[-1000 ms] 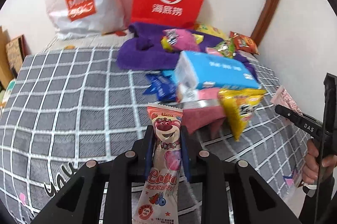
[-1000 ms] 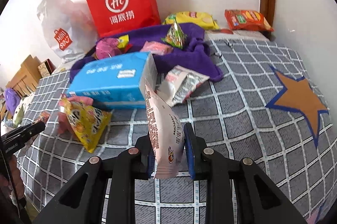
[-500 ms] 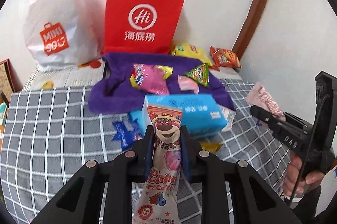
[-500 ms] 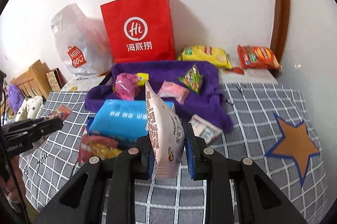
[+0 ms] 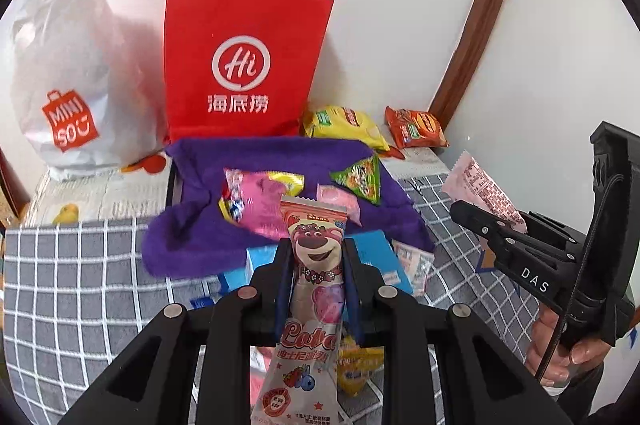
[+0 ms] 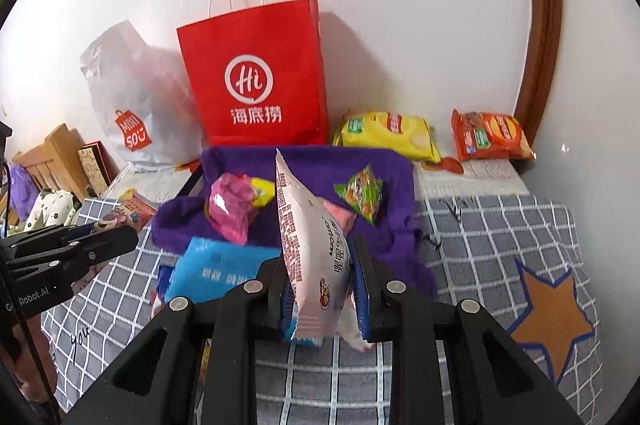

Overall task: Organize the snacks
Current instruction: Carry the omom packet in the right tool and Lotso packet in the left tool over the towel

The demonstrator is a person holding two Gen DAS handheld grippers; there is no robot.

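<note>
The left gripper (image 5: 316,285) is clamped narrow on a bear packet (image 5: 314,289), which stands upright between the blue pads with its top above the fingertips. The right gripper (image 6: 322,289) likewise grips a pale pink pouch (image 6: 310,245), held edge-on and upright. Both hang above the checked bed cover (image 6: 492,237).

Just beyond the grippers a blue pack (image 6: 218,265) lies on the cover, with a yellow packet (image 5: 358,369) below the left gripper. Behind it spreads a purple towel (image 5: 192,233) carrying a pink bag (image 5: 256,207), a small pink sachet (image 5: 338,199) and a green triangular snack (image 5: 360,179).

Past the towel, near the wall, lie a yellow chip bag (image 6: 386,135) and an orange chip bag (image 6: 490,137). A red paper bag (image 5: 244,65) stands upright against the wall, beside a white plastic bag (image 5: 68,77); what either holds cannot be seen.
</note>
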